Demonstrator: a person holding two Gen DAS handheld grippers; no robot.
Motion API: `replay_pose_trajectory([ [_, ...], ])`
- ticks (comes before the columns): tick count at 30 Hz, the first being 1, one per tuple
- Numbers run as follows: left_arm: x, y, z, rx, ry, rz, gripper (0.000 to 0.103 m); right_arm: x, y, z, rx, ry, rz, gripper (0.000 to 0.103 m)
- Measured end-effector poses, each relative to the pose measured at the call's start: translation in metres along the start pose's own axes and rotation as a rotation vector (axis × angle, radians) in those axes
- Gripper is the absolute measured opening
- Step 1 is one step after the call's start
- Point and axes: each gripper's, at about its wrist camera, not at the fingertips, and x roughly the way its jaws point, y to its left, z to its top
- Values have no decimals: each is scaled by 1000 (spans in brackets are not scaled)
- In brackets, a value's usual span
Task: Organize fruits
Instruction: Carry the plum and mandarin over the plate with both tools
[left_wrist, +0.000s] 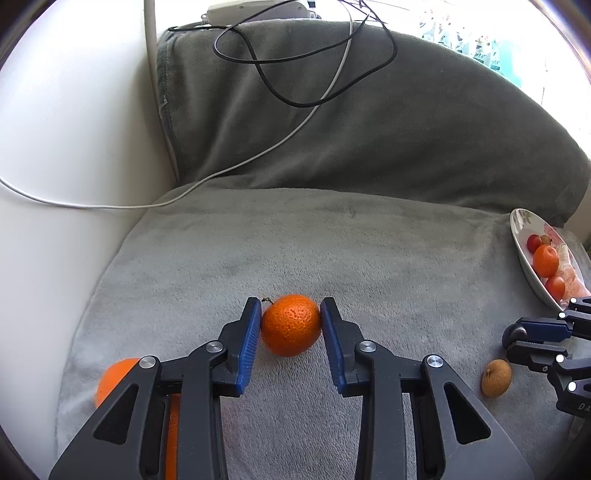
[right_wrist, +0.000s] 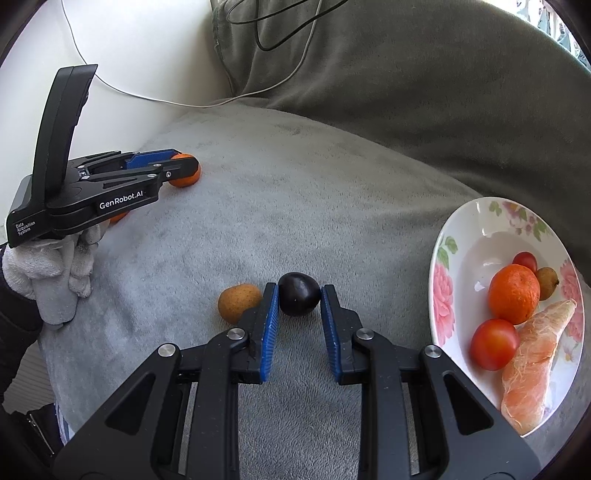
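The left gripper (left_wrist: 291, 325) was clamped on a mandarin (left_wrist: 291, 324). Its two blue pads (left_wrist: 248, 343) pressed on the sides of the fruit. The mandarin sat on the grey blanket (left_wrist: 332, 251), near the middle of the seat. Another orange fruit (left_wrist: 114, 380) lay just behind the gripper's left side, partly hidden by it.

The right gripper (right_wrist: 298, 301) was clamped on a dark plum (right_wrist: 299, 298). Its pads (right_wrist: 271, 325) touched the plum on both sides. The plum also sat on the blanket. A small brown fruit (right_wrist: 238, 301) lay just beside the plum, touching the left finger.

A white plate (right_wrist: 465, 236) with pink flowers stood to the right of the plum, near it but apart. In the plate lay a mandarin, two red tomatoes (right_wrist: 494, 343), one small brown fruit and a peeled pink slice (right_wrist: 535, 365).

From the right gripper's camera, the left gripper showed far off to the left with the mandarin in its tips. A hand in a white glove (right_wrist: 55, 266) held it.

A white cable (left_wrist: 258, 155) and a black cable (left_wrist: 280, 85) lay over the grey cushion (left_wrist: 406, 122) at the back.
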Motion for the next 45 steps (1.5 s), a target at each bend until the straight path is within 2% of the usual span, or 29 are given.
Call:
replay_pose_trajectory([
  [14, -34, -21, 6, -17, -50, -134, 31, -51, -15, -4, 67, -103, -23, 24],
  [28, -50, -69, 22, 18, -93, -271, 31, -102, -55, -12, 156, -189, -96, 24],
  [45, -46, -125, 31, 85, -92, -384, 31, -116, -107, -13, 247, -222, -161, 24],
])
